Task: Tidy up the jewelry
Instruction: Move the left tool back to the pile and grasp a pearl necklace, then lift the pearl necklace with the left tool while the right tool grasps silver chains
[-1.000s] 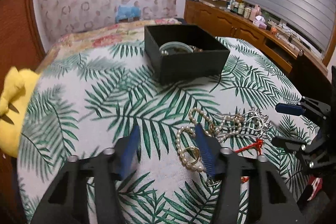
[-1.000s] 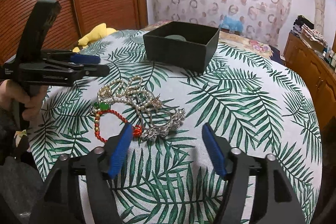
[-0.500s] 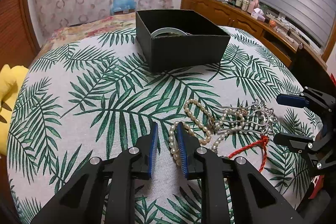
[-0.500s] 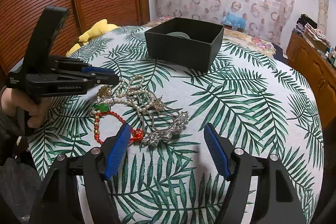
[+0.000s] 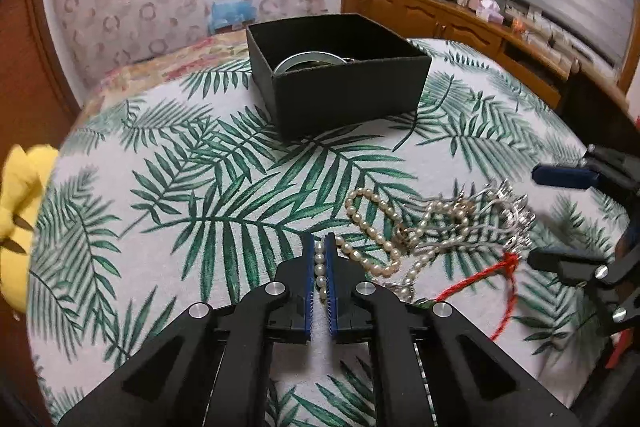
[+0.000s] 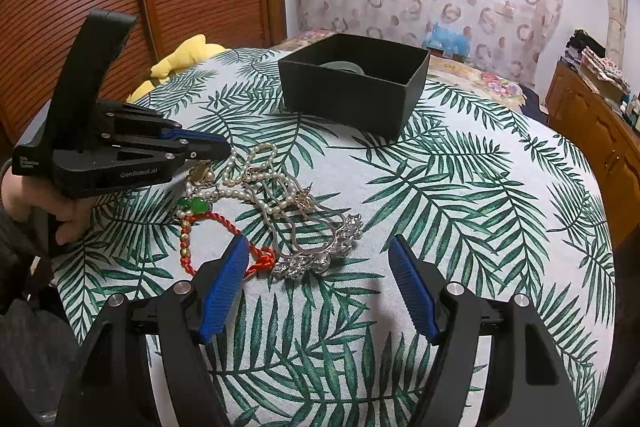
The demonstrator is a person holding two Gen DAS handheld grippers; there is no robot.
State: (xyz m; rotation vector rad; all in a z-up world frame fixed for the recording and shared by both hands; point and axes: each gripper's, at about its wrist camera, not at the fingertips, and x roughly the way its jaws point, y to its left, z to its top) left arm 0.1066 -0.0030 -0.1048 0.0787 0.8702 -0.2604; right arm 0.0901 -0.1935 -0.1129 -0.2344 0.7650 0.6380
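- Left wrist view: the left gripper (image 5: pixel 319 259) is being held closed on a pearl bracelet (image 5: pixel 370 227), with a run of pearls being pinched between the two blue pads (image 5: pixel 307 279).
- The rest of the bracelet is being left lying on the leaf-print tablecloth (image 5: pixel 200 195), towards the table's near right edge, tangled with a silver hair comb (image 5: pixel 508 215) and a red cord bracelet (image 5: pixel 492 279).
- A black box (image 5: pixel 348 95) is being shown open near the far edge, with a pale bangle (image 5: pixel 308 61) inside it.
- The right gripper (image 5: pixel 560 219) is being seen at the right edge, its jaws apart.
- Right wrist view: the right gripper (image 6: pixel 316 283) is being held wide, with nothing being gripped between its pads (image 6: pixel 224 287).
- The jewelry heap is being shown just beyond its left pad: red cord bracelet (image 6: pixel 208 227), silver hair comb (image 6: pixel 320 251), pearl bracelet (image 6: pixel 248 163).
- The left gripper (image 6: pixel 224 149) is being held by a hand (image 6: pixel 44 203) at the table's left edge, its tip at the pearls.
- The black box (image 6: pixel 352 95) is being seen well apart from the heap.
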